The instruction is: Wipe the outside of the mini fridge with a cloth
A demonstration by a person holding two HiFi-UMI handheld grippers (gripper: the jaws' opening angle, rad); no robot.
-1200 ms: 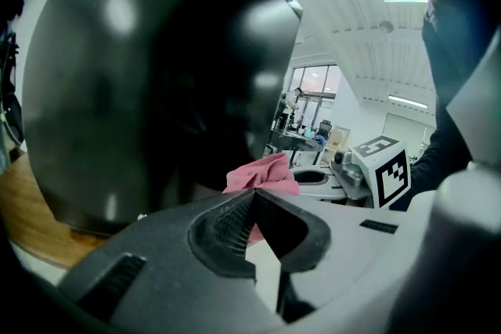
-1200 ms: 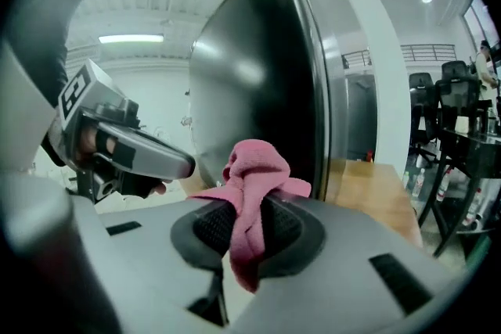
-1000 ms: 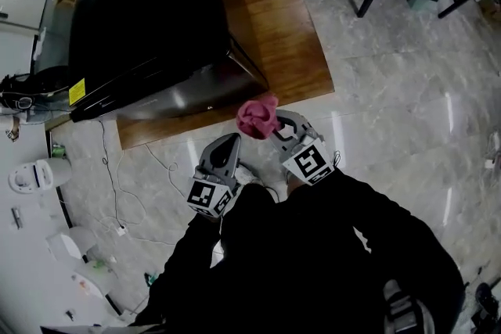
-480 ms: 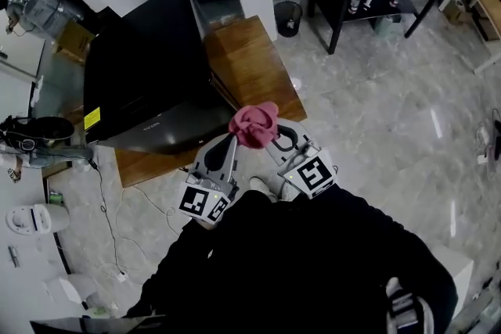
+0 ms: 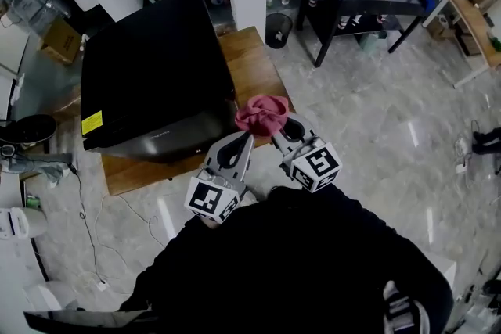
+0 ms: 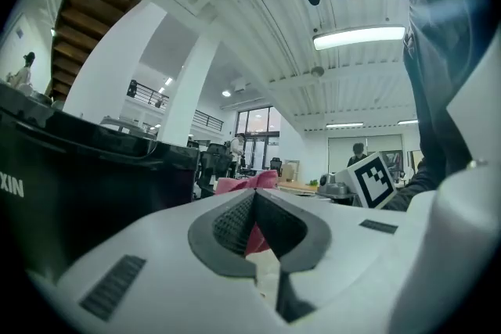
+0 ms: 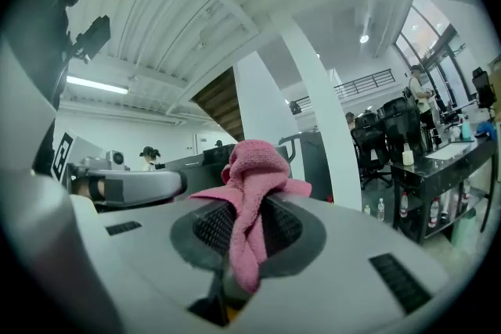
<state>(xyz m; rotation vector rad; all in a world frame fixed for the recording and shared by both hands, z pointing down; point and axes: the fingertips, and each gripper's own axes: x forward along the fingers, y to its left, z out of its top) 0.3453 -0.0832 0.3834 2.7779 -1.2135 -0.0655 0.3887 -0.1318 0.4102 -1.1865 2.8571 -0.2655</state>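
Two grey plastic grippers meet over one crumpled pink terry cloth [image 5: 261,113], which sits just off the front right corner of the black box-shaped mini fridge [image 5: 149,74], raised clear of its top edge. The cloth is soft and looped, bunched into a knot with a narrow tail. The right gripper [image 5: 275,134] is clamped on it: in the right gripper view the tail runs down between the ribbed black pads while the bunched part spills over the tips. The left gripper [image 5: 247,137] comes in from the fridge side with its tips together, a strip of the same pink fabric showing between its pads. Both grippers point up and away from the person, whose black-sleeved arms [image 5: 297,262] are drawn in close.

The fridge is matt black on top with a glossier front face and a small yellow label [image 5: 92,123] at its near left corner. It stands on a low brown wooden worktop [image 5: 254,70], which shows bare wood grain to the fridge's right. Around it lies a glossy grey marbled tile floor [image 5: 368,113]. Behind the fridge's far right corner stands a round black waste bin [image 5: 276,29]; its contents cannot be made out.
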